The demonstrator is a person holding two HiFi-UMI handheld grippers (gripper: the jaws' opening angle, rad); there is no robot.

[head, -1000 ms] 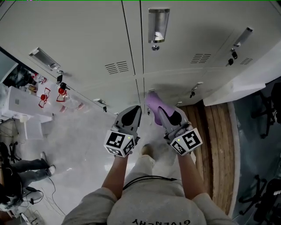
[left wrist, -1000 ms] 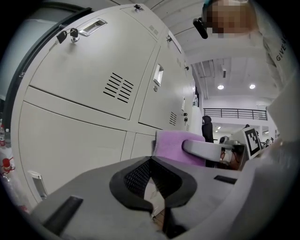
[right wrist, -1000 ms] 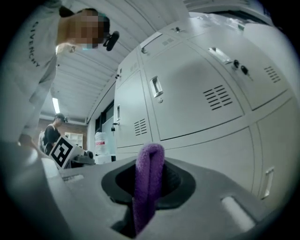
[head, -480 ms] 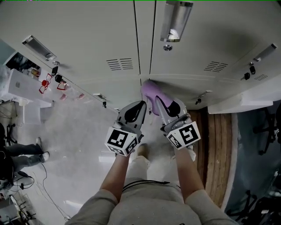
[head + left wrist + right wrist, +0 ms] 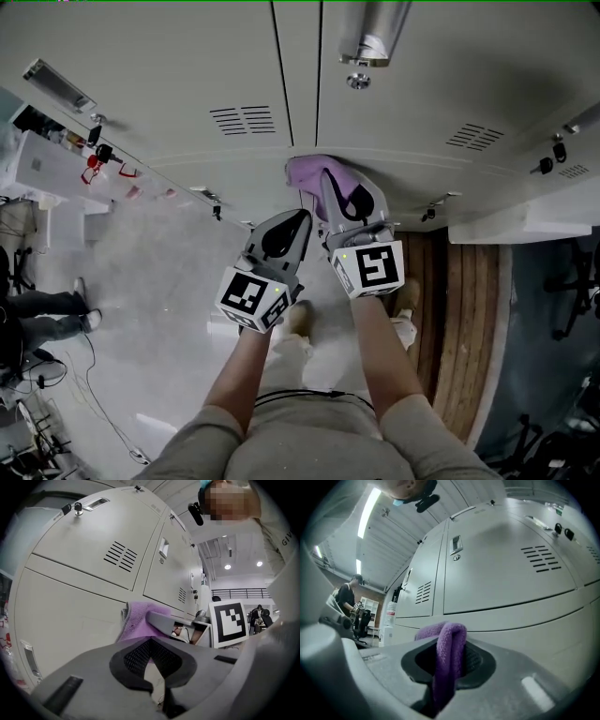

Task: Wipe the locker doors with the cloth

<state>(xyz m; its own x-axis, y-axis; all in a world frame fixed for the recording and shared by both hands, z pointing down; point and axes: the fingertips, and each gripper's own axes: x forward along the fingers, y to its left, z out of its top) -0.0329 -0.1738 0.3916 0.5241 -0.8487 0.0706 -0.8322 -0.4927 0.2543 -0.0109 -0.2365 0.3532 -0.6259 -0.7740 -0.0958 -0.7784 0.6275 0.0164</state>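
My R gripper clamped one purple cloth against the locker doors; L gripper beside it, jaws together, empty.

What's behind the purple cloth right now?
A grey locker door, with the right gripper holding the cloth against its front. The patch directly under the cloth is covered, so it cannot be seen.

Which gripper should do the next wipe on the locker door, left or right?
Right. The right gripper is shut on the purple cloth, which sits against the locker door. The left gripper is shut on nothing.
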